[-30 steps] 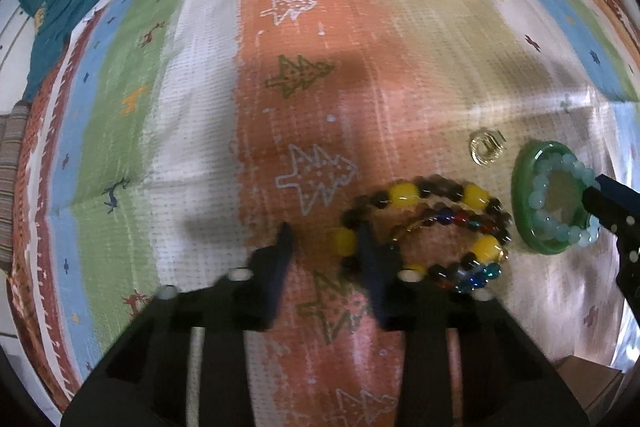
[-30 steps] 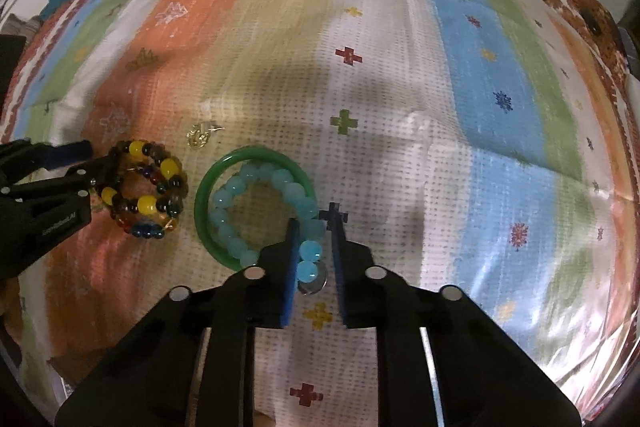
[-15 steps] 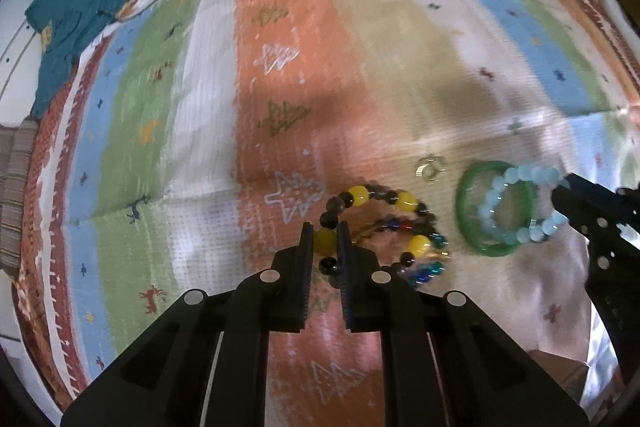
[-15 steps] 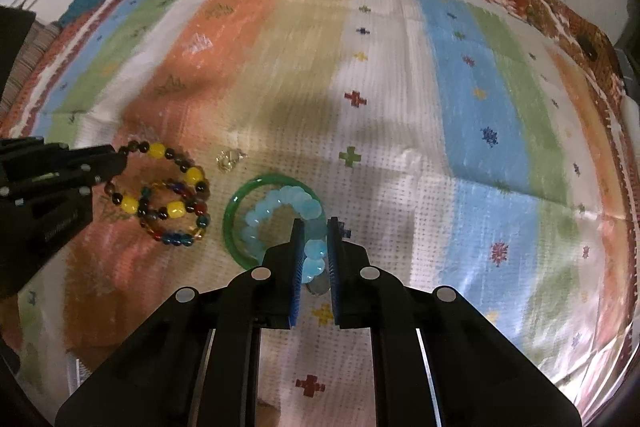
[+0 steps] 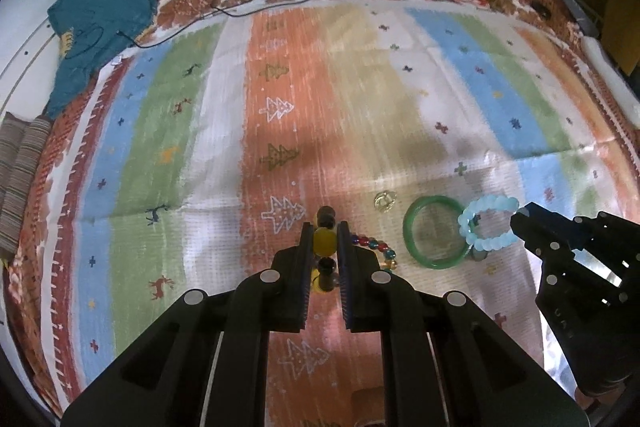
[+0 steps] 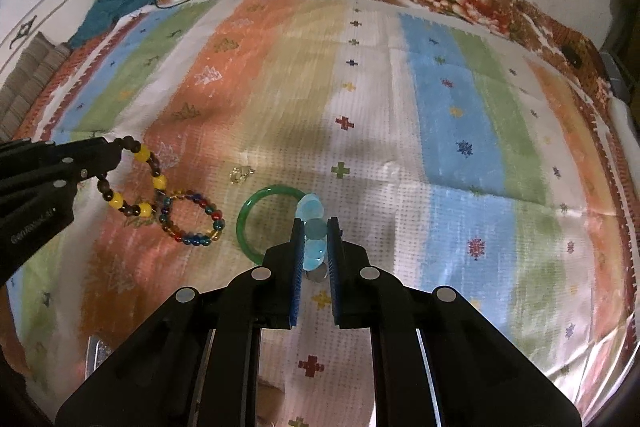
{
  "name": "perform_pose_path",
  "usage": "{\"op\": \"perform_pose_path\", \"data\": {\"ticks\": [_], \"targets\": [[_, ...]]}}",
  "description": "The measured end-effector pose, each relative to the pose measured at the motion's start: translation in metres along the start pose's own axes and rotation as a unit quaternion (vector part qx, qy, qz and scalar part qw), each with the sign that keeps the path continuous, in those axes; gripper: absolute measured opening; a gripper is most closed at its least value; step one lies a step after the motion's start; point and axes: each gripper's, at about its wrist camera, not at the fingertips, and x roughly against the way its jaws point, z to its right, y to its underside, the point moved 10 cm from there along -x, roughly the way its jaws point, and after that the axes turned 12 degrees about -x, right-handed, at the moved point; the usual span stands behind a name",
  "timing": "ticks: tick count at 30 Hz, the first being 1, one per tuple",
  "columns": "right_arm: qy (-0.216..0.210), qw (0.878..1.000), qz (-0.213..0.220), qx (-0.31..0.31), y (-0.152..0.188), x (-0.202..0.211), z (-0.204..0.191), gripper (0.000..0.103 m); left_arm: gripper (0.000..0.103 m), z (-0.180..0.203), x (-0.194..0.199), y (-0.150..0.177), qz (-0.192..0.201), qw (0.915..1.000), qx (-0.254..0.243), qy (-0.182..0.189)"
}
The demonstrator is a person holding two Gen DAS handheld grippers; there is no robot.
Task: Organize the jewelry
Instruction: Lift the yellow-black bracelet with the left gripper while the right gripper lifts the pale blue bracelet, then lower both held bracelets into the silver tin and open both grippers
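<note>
Left fingers [image 5: 324, 241] pinch the yellow-and-brown bracelet [image 6: 136, 183]; right fingers [image 6: 316, 241] pinch the pale-blue bracelet [image 5: 490, 225].

Three bead bracelets [image 6: 138, 183], one bangle [image 6: 250, 227] (maybe a charm [image 6: 240, 174])

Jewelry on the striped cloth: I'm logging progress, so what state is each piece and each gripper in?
Left gripper: shut on yellow-and-brown bracelet, lifted.
Right gripper: shut on light blue bracelet, lifted.
Green bangle: flat on cloth, free.
Multicolored bracelet: on cloth, free.
Gold trinket: on cloth, untouched.
</note>
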Motion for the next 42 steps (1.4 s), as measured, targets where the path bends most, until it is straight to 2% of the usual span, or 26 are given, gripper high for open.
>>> {"op": "perform_pose_path", "data": {"ticks": [9, 14, 17, 30, 42], "targets": [[-0.005, 0.999, 0.041, 0.004, -0.004, 0.031, 0.000, 0.012, 0.011, 0.001, 0.028, 0.002, 0.025, 0.9995, 0.011, 0.018], [-0.014, 0.998, 0.064, 0.007, -0.005, 0.048, -0.003, 0.012, 0.011, 0.004, 0.044, 0.005, 0.044, 0.9990, -0.003, 0.004], [-0.018, 0.997, 0.074, 0.011, -0.004, 0.057, -0.005, 0.012, 0.011, 0.005, 0.051, 0.006, 0.050, 0.9987, -0.001, 0.008], [-0.018, 0.995, 0.101, 0.015, 0.002, 0.081, -0.003, 0.012, 0.011, 0.020, 0.082, 0.016, 0.081, 0.9965, -0.014, 0.020], [-0.035, 0.994, 0.104, 0.016, 0.019, 0.101, -0.007, 0.012, 0.011, 0.034, 0.105, 0.032, 0.094, 0.9947, -0.018, 0.038]]}}
